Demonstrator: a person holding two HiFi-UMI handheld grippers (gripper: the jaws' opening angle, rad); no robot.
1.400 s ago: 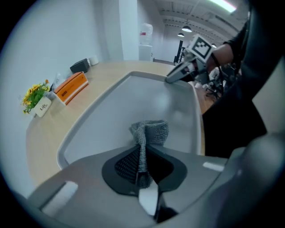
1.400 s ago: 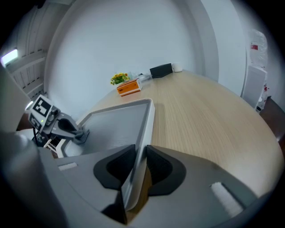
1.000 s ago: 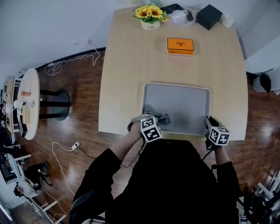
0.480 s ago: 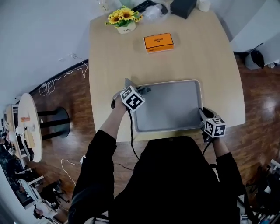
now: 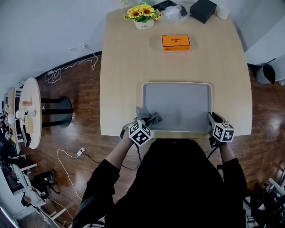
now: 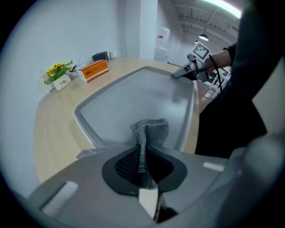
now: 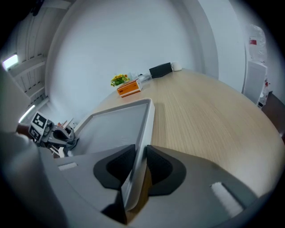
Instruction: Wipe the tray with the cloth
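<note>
**Wiping stroke, near-left corner of the tray.** My left tool [image 5: 143,123] is clenched on the cloth [image 5: 149,116]. A grey fold stands pinched between its pads, and the rest is bunched just ahead of them. The cloth lies in the near-left corner of the tray [image 5: 177,83], with one flap over the left rim. My right tool [image 5: 213,119] is clamped on the tray's near-right rim, one pad inside the wall and one outside. This steadies the tray on the counter [image 5: 127,62]. The tray sits at the counter's near edge, well apart from the orange box [image 5: 176,42] and the flower pot [image 5: 142,13] at the far end.

To do this step well, I judge that I should press the bunched cloth down so more of it meets the tray floor. I would then sweep in overlapping passes from the left wall toward my right tool. The right grip should stay firm, since the tray sits close to the counter's edge and could slide.
</note>
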